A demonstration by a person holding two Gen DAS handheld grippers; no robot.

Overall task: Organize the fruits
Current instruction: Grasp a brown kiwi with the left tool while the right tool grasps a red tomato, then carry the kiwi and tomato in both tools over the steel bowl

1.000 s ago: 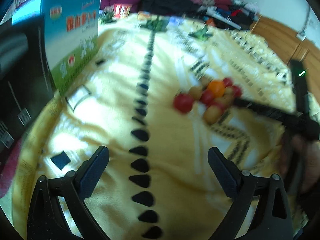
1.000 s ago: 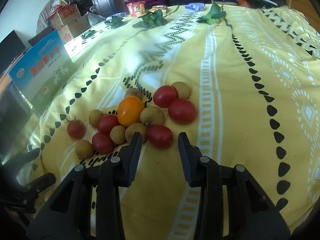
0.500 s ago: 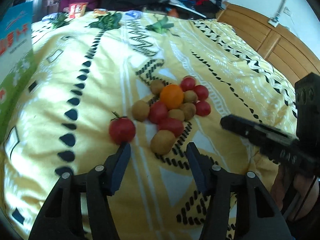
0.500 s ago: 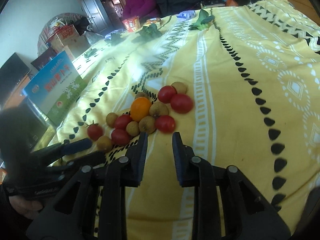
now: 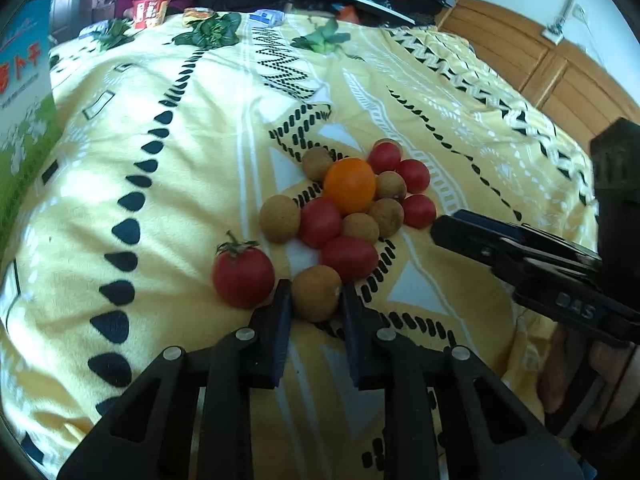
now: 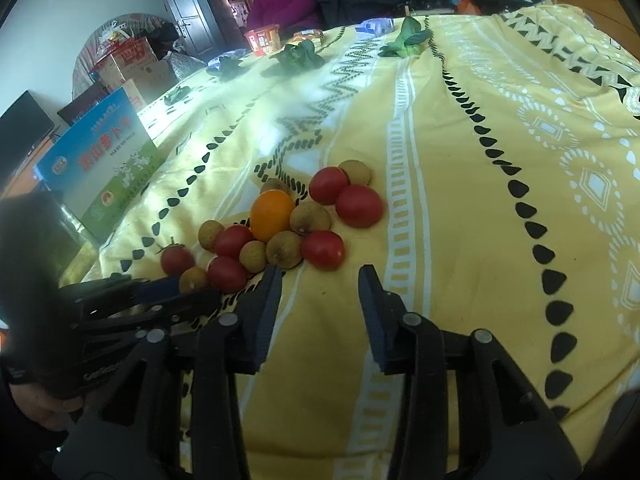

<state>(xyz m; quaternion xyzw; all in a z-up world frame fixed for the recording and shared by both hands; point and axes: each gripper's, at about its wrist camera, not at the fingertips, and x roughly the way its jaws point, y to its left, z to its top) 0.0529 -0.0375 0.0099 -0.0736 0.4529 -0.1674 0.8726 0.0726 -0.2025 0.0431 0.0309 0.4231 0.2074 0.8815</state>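
Observation:
A pile of fruit lies on a yellow patterned bedspread (image 5: pixel 180 92): an orange (image 5: pixel 349 183), several red cherry tomatoes and several brown longans. My left gripper (image 5: pixel 314 300) is shut on the nearest brown longan (image 5: pixel 316 293), with a stemmed tomato (image 5: pixel 243 277) just left of its left finger. In the right wrist view the same longan (image 6: pixel 193 279) sits at the left gripper's tip. My right gripper (image 6: pixel 318 284) is open and empty, just short of a tomato (image 6: pixel 323 249) and the orange (image 6: pixel 272 215).
A blue and green carton (image 6: pixel 102 164) stands at the bed's left edge. Leafy greens (image 5: pixel 210 32) and snack packets (image 5: pixel 148 10) lie at the far end. A person in purple (image 6: pixel 282 0) sits beyond. Wooden cabinets (image 5: pixel 560 72) are at right.
My left gripper swung toward the fruit, moved in and closed on the nearest longan. My right gripper drew back a little and opened wider.

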